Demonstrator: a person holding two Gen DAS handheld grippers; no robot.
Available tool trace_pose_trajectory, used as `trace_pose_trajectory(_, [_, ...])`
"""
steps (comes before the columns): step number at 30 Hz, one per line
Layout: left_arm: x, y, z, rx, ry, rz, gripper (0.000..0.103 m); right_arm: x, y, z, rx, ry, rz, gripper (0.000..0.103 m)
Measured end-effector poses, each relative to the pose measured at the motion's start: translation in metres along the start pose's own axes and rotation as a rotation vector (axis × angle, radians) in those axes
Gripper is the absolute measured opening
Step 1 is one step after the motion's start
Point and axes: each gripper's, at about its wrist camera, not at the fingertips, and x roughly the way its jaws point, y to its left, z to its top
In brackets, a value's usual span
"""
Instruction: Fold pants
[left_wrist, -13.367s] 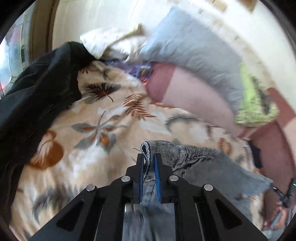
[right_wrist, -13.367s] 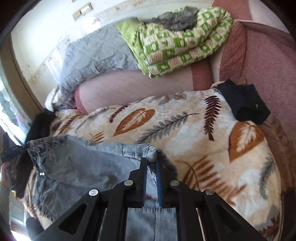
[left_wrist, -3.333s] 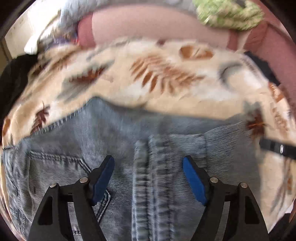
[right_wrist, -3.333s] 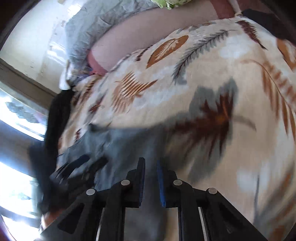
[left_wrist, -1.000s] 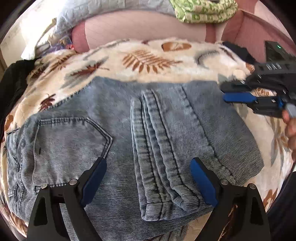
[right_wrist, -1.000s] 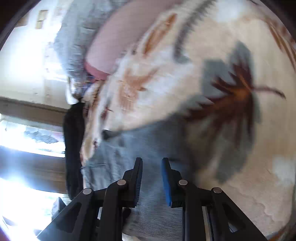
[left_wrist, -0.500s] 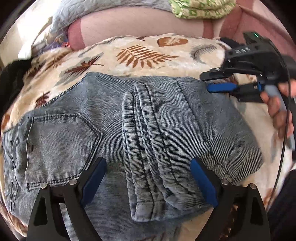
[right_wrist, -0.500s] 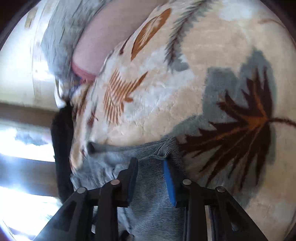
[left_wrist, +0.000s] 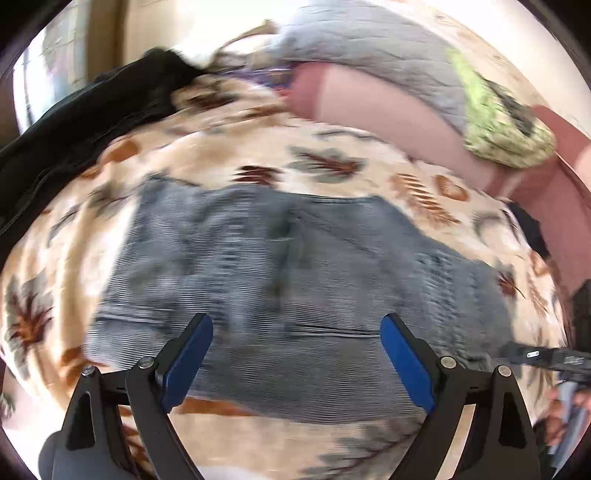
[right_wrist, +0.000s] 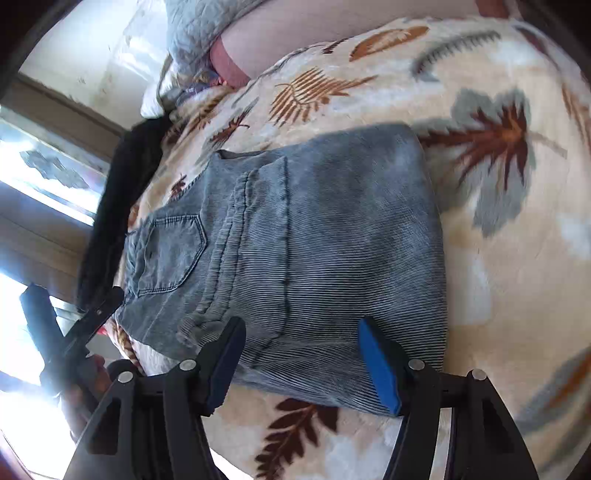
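The pants (right_wrist: 317, 236), grey-blue denim, are seen lying folded into a compact block on the leaf-patterned blanket (right_wrist: 517, 258), toward its near edge; a back pocket (right_wrist: 170, 254) is shown on the upper layer at the end nearest the window, and the doubled leg hems lie across the middle of the block; in the left wrist view the pants (left_wrist: 295, 280) are blurred. The right gripper (right_wrist: 303, 365) is held above the near edge of the fold; its jaws are opening, and nothing is pinched between the blue pads (right_wrist: 380, 365), though denim is seen behind the gap. The left gripper (left_wrist: 295, 358) is held over the pants with its jaws spread wide and nothing clamped; the cloth lies below them. A dark garment (left_wrist: 85, 122) is draped along the blanket's far left edge; a grey quilted cushion (left_wrist: 373, 48) and a green patterned cloth (left_wrist: 502, 122) are propped on the pink backrest (left_wrist: 391, 114) beyond the far edge.
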Motion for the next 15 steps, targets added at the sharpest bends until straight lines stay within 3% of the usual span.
trace_pose_trajectory(3, [-0.002,0.021,0.002,-0.034,-0.014,0.053,0.093,-0.01,0.042,0.028,-0.091,-0.025,0.013,0.067])
trace_pose_trajectory(5, [0.012,0.033,-0.002,-0.037,0.044,0.142,0.093,0.003,0.072,0.049,-0.142,-0.015,0.043,0.067])
trace_pose_trajectory(7, [0.035,0.042,-0.008,-0.006,0.126,0.183,0.093,0.031,0.106,0.068,-0.158,0.037,0.115,0.067])
trace_pose_trajectory(10, [0.035,0.04,-0.012,0.023,0.094,0.199,0.094,0.086,0.141,0.095,-0.108,0.145,0.249,0.067])
trace_pose_trajectory(13, [0.036,0.042,-0.013,0.023,0.084,0.191,0.094,0.155,0.141,0.109,-0.059,0.253,0.239,0.067])
trace_pose_trajectory(14, [0.035,0.041,-0.012,0.029,0.08,0.189,0.094,0.179,0.136,0.112,-0.056,0.281,0.19,0.067])
trace_pose_trajectory(15, [0.036,0.042,-0.012,0.032,0.078,0.185,0.094,0.196,0.131,0.114,-0.046,0.282,0.115,0.058])
